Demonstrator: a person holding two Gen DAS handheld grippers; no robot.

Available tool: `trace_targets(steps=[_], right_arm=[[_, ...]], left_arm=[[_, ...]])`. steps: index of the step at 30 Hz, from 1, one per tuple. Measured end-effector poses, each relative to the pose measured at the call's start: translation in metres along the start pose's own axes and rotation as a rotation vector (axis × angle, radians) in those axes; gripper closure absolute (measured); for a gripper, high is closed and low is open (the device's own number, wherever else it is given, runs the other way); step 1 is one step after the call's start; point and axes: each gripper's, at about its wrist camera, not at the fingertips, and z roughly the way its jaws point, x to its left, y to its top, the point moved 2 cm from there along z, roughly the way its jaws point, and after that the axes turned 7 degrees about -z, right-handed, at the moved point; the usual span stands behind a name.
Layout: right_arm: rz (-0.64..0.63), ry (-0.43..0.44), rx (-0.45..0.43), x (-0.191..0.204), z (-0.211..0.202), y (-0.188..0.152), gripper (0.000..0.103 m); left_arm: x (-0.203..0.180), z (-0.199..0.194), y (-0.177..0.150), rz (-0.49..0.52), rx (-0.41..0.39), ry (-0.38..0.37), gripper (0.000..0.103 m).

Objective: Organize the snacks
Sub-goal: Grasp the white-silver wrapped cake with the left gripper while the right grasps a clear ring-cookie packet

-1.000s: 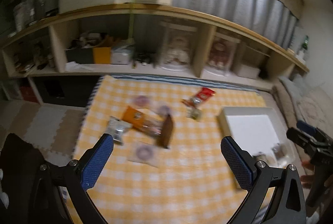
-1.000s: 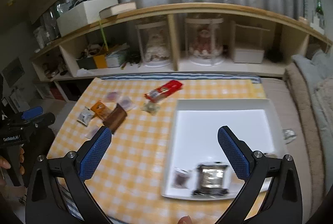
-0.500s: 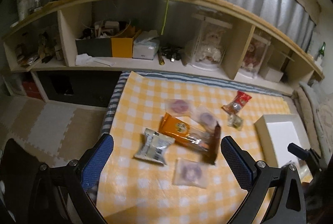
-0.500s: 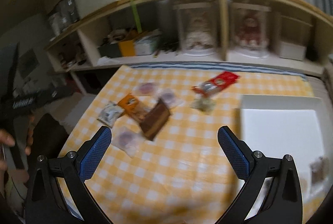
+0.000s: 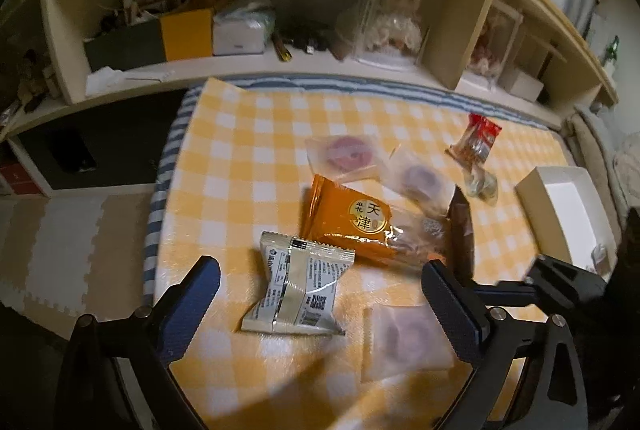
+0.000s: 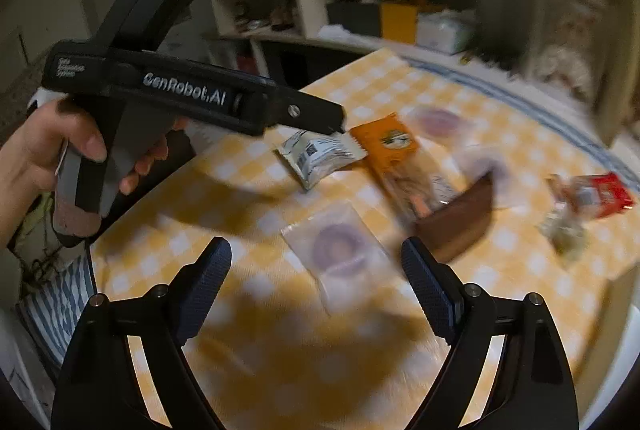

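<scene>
Now both grippers have swung away from the white rectangular tray (image 5: 560,198) and come down over the scattered snacks on the yellow-and-white checked table (image 5: 248,158), so a fresh pick looks to be next.

The left gripper (image 5: 320,294) stands wide and empty, with the silver-white foil snack packet (image 5: 298,290) lying flat between its fingers, untouched. Just beyond it lies the orange snack packet with a round gold label (image 5: 348,220), overlapping a clear wrapper. The right gripper (image 6: 316,270) has just been narrowing its jaws but is still open; the clear packet holding a dark ring-shaped sweet (image 6: 338,250) lies between them, unpressed. A brown wrapped bar (image 6: 460,222) sits just to its right, and a red-and-clear packet (image 6: 592,194) lies further off.

Two more clear ring-sweet packets (image 5: 344,154) rest at the far side of the cluster. In the tray, only a small packet near its close corner shows in the left wrist view, half hidden; the rest of its floor looks bare. Most snacks are therefore still outside it.
</scene>
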Motion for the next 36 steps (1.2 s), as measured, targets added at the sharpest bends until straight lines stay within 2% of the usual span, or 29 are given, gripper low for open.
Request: trace_targets(steps=[4,11,14,15,17,20,23,29,36], right_arm=[[-0.028,0.061,0.044,-0.006,0.029,0.009,0.016],[-0.082,0.092,0.143,-0.009,0.051,0.004,0.021],[-0.129,0.092,0.173,0.000,0.046,-0.005,0.025],[-0.138,0.087,0.179,0.004,0.043,-0.009,0.026],[-0.139,0.066,0.189,0.009,0.039,-0.015,0.035],[-0.101,0.004,0.200,0.013,0.033,-0.020,0.045],[-0.032,-0.028,0.199,0.012,0.032,-0.019,0.049],[0.021,-0.083,0.188,0.015,0.029,-0.021,0.054],[0.058,-0.119,0.164,0.015,0.007,-0.023,0.054]], left_arm=[[0.004,0.022,0.001,0.010,0.030,0.008,0.009],[0.009,0.043,-0.003,0.016,0.070,0.029,0.020],[0.010,0.049,-0.002,0.010,0.078,0.036,0.030],[0.009,0.048,-0.004,0.009,0.083,0.040,0.038],[0.007,0.051,-0.005,0.010,0.090,0.049,0.047],[0.001,0.053,-0.010,0.031,0.100,0.070,0.047],[-0.006,0.053,-0.015,0.063,0.112,0.099,0.050],[-0.015,0.040,-0.027,0.078,0.124,0.118,0.056],[-0.013,-0.002,-0.033,0.013,0.053,0.102,0.058]])
